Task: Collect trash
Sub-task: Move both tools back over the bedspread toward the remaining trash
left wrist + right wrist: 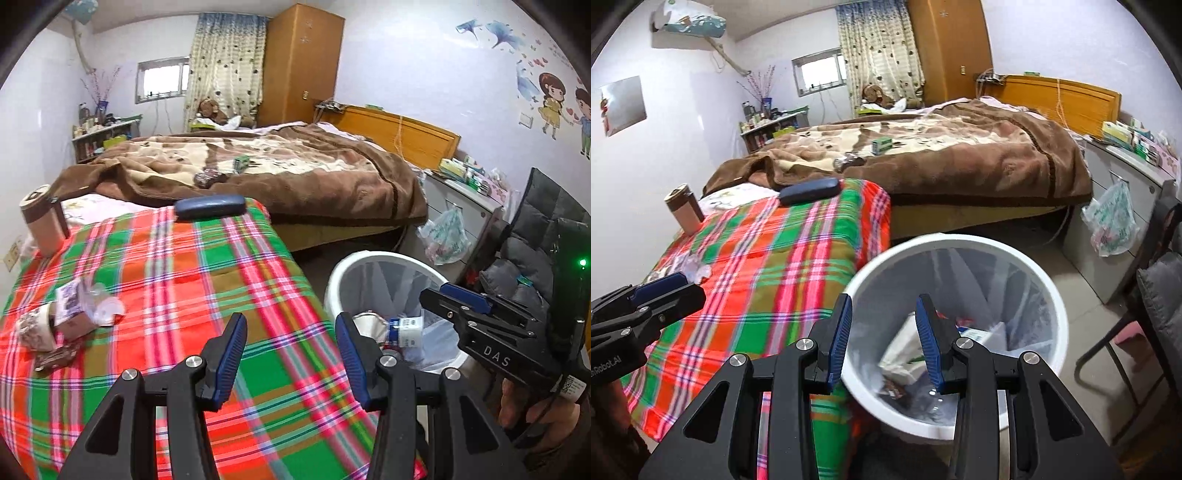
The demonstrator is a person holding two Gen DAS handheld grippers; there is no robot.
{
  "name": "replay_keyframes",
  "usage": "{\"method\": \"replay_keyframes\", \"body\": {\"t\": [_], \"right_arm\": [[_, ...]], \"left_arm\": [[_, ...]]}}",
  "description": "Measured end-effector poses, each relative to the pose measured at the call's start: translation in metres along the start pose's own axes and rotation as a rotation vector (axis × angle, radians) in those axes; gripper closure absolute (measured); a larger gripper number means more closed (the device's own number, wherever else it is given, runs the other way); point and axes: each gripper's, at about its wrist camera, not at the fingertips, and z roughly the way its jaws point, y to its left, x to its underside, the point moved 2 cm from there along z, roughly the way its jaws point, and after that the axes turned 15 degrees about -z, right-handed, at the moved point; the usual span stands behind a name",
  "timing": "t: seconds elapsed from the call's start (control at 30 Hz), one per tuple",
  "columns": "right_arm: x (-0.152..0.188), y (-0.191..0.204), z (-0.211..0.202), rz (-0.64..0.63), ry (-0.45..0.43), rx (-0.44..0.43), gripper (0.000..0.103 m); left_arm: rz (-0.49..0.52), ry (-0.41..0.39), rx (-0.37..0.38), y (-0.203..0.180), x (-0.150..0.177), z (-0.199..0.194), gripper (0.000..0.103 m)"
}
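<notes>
A heap of trash (74, 314), made of crumpled wrappers and clear plastic, lies at the left of the plaid tablecloth (177, 280). It shows small in the right wrist view as trash (690, 269). My left gripper (291, 354) hangs open over the cloth, right of the heap, with nothing between its pads. A white bin (960, 243) with a clear liner stands beside the table and holds paper and a bottle. My right gripper (884, 339) is open and empty above the bin's near rim. From the left wrist view the right gripper (439, 295) sits over the bin (343, 273).
A dark blue case (210, 206) and a brown tumbler (40, 221) stand at the table's far end. Behind is a bed with a brown blanket (295, 173) bearing a green box (242, 162) and a wrapper. A chair (1160, 295) and a drawer unit with a plastic bag (1112, 218) stand right.
</notes>
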Motion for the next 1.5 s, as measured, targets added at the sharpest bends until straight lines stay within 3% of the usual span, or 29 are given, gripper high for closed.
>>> {"method": "replay_keyframes", "body": {"t": [0.7, 1.07, 1.5], "right_arm": [[-0.032, 0.080, 0.020, -0.120, -0.036, -0.139, 0.066], [-0.042, 0.120, 0.041, -0.184, -0.007, -0.209, 0.066], [-0.063, 0.175, 0.084, -0.234, 0.027, -0.300, 0.066]], "left_arm": [[-0.135, -0.103, -0.168, 0.120, -0.014, -0.048, 0.054], [-0.227, -0.111, -0.279, 0.199, -0.014, -0.059, 0.054], [-0.310, -0.075, -0.323, 0.264, -0.023, -0.044, 0.053]]}}
